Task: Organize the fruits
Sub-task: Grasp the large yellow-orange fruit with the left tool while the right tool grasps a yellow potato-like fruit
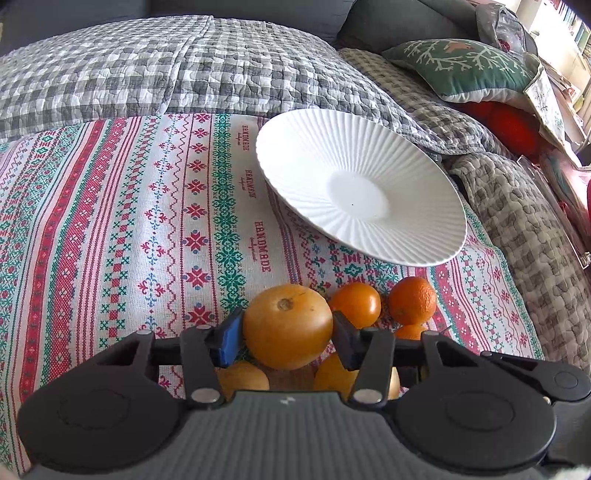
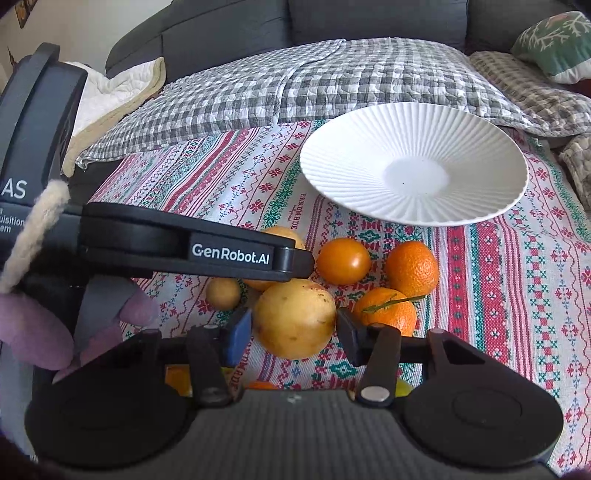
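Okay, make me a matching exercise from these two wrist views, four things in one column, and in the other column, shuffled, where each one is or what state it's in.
Things:
1. white ribbed plate
2. large orange-brown fruit
3. pale yellow fruit
4. mandarin with a green stem

States:
A. between the fingers of the right claw
B. on the patterned cloth, just right of the right claw's fingers
C. bare, nothing on it
D. between the fingers of the left claw

Pairs: 1-C, 2-D, 3-A, 4-B

Checked quilt (image 1: 155,70), green cushion (image 1: 461,66) — dark sofa (image 2: 229,33)
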`<state>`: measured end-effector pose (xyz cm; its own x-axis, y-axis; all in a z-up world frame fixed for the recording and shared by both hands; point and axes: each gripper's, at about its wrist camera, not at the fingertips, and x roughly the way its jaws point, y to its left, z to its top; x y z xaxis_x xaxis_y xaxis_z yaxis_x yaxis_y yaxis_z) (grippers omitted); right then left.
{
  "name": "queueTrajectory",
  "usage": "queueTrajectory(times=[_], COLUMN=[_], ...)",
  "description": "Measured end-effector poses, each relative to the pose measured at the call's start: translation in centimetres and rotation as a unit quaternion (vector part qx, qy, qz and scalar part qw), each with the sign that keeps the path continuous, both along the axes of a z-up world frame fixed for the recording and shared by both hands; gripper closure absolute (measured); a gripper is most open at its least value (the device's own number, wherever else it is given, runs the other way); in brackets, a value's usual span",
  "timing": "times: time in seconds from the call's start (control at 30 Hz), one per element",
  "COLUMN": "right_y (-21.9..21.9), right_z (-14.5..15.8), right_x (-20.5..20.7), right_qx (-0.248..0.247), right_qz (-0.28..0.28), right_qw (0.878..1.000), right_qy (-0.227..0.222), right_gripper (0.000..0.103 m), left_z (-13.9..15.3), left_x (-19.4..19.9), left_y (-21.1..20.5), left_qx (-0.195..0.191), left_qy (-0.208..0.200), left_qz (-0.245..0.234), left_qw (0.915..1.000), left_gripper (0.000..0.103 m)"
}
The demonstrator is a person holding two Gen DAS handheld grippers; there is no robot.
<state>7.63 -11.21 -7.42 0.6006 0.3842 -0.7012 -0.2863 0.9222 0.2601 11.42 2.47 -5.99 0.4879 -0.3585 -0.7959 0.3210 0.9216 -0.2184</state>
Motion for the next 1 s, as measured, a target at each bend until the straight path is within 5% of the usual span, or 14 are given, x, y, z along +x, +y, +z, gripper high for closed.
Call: queueTrajectory(times=[0.5, 0.57, 0.63, 0.87, 1.0], right_y=[-1.8, -2.4, -3.2, -5.4, -4.3], right_z=[1.2, 1.5, 1.9, 1.7, 1.5], right_x=[-1.7, -1.9, -2.0, -1.6, -1.8], right_qx=[0.009, 0.010, 0.021, 0.062, 0.065], right_qz=[-0.006, -0.010, -0.014, -0.037, -0.006], right_qw=[1.000, 1.000, 1.000, 0.997, 0.998], right_qy=[-0.003, -0.009, -0.012, 0.009, 0.016], right_gripper=[0.059, 0.063, 0.080, 0.076, 0.062], left_z=[1.3, 1.6, 1.8, 2.1, 2.0], left_x=[-0.7, -0.9, -1.0, -1.2, -1.1], left_y=[0.6, 0.7, 0.8, 0.9, 1.3], left_qx=[0.000, -0.001, -0.003, 0.004, 0.010], left_qy=[-0.008, -0.013, -0.019, -0.022, -0.016], left_qz=[0.010, 0.012, 0.015, 0.023, 0.032], left_qw=[0.9999, 0.9998, 0.9997, 0.9995, 0.9993], left_gripper=[0.058, 0.058, 0.058, 0.058, 0.058])
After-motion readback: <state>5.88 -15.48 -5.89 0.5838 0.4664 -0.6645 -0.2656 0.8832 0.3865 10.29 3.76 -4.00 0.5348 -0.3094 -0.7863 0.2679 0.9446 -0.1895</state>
